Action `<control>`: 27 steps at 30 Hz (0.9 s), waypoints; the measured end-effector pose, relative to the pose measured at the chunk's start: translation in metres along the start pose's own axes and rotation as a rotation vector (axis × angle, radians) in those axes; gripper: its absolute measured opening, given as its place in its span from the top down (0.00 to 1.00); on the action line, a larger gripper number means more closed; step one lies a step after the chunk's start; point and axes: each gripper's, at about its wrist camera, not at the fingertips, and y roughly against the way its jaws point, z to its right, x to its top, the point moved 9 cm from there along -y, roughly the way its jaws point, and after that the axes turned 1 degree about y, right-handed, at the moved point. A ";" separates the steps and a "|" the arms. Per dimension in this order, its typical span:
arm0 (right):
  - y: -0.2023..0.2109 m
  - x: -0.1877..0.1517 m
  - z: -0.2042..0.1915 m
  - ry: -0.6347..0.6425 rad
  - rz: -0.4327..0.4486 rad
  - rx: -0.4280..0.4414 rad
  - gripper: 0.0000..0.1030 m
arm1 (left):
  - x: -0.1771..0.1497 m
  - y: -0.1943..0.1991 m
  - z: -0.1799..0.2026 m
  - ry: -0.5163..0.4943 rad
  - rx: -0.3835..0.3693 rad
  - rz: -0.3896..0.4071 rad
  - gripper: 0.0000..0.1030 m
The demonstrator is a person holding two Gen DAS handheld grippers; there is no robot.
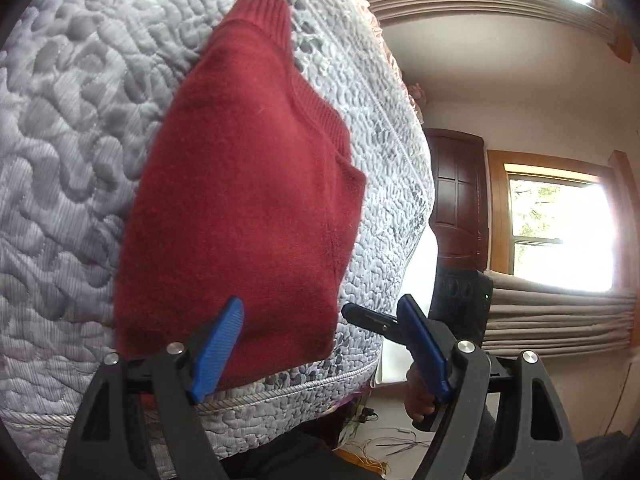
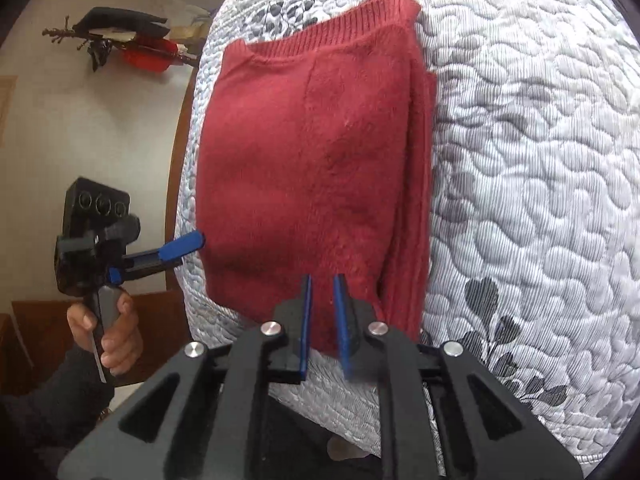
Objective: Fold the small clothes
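Sweater (image 2: 312, 168) lies folded on the bed (image 2: 540, 160) ahead of my right gripper (image 2: 322, 316), fingers nearly together, holding nothing. My left gripper (image 1: 320, 344) gapes wide. I'd pinch the near hem squarely before folding away.

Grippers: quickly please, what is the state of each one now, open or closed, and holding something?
Left gripper: open, holding nothing.
Right gripper: fingers nearly closed at the sweater edge; a grip cannot be told.
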 end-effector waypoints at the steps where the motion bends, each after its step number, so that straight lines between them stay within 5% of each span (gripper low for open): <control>1: -0.007 -0.003 0.005 -0.018 -0.009 -0.005 0.91 | 0.000 -0.006 -0.007 0.014 0.009 -0.016 0.23; 5: -0.030 -0.003 0.032 -0.071 -0.007 -0.055 1.00 | 0.008 -0.024 -0.036 0.061 0.082 -0.038 0.35; 10: -0.019 -0.005 0.025 -0.080 0.009 -0.021 1.00 | 0.008 -0.024 -0.032 0.062 0.083 -0.057 0.31; 14: 0.006 -0.020 -0.001 -0.029 0.057 -0.019 0.84 | -0.007 0.001 -0.007 -0.019 0.070 -0.030 0.23; 19: -0.014 -0.047 0.000 -0.028 0.002 -0.038 0.84 | -0.039 0.010 -0.019 -0.030 0.110 -0.046 0.23; 22: -0.039 -0.050 0.020 -0.089 -0.027 -0.060 0.93 | -0.046 0.000 -0.060 0.055 0.188 -0.069 0.23; 27: -0.033 -0.049 0.021 -0.119 -0.008 -0.036 0.92 | -0.040 0.006 -0.075 0.165 0.125 -0.027 0.23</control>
